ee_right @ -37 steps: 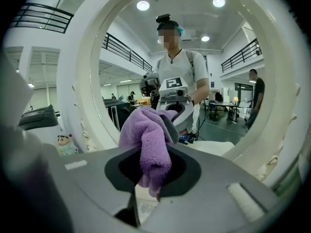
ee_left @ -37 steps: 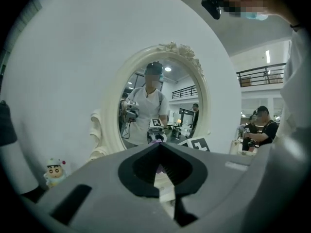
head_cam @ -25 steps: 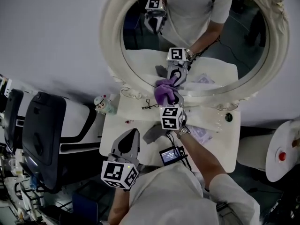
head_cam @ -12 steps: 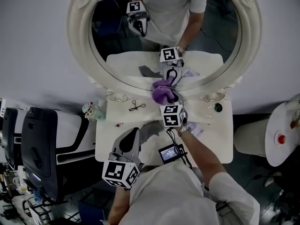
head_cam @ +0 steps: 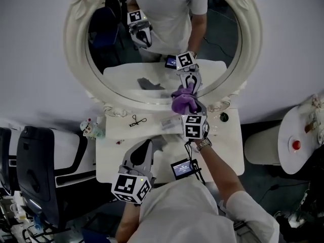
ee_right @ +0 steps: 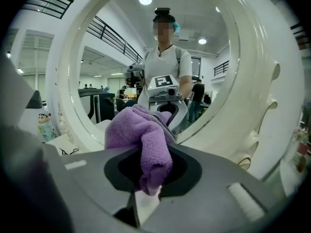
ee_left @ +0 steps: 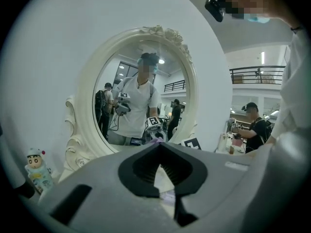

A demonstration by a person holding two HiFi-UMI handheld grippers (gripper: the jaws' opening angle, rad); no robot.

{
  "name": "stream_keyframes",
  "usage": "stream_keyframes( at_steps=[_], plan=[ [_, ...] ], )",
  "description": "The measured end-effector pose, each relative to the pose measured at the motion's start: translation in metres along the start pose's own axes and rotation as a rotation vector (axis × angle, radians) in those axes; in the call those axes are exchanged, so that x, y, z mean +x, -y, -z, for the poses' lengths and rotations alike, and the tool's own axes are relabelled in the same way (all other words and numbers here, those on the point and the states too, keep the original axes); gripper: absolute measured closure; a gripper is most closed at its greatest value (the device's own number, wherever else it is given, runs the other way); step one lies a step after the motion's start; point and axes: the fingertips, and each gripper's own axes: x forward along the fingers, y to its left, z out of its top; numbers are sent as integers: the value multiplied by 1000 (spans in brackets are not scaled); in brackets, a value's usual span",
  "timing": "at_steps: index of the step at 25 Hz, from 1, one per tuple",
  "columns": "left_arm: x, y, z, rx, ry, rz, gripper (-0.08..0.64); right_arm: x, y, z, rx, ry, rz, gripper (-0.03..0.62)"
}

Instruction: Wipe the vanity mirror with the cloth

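White vanity table (head_cam: 225, 148) against a pale wall; black chair (head_cam: 35, 171) to your left, small figurine (head_cam: 87, 128) at the table's left back corner. Oval vanity mirror (head_cam: 75, 44) stands upright at the back. Purple cloth (head_cam: 184, 101) is bunched, its long axis running from your right gripper (head_cam: 190, 110) forward to the glass, touching low and right of centre. Right jaws clamp it. Over 1 second it has slid rightward along the lower rim. Left gripper (head_cam: 145, 145) stays near your body, jaws closed, empty.

No legible text, label, brand or number anywhere in view
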Motion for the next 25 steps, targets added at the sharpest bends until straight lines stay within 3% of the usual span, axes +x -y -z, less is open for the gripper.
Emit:
stream_keyframes(
  at_steps=[6,11,25],
  plan=[
    [0,2,-4,-6,22,49,558,-18,27,-9,47,25,84,533],
    [-7,-5,-5,-10,30,87,558,-52,15,-9,166,54,46,535],
    [-50,-29,16,-34,72,249,558,-198,-43,-34,330,260,-31,534]
  ],
)
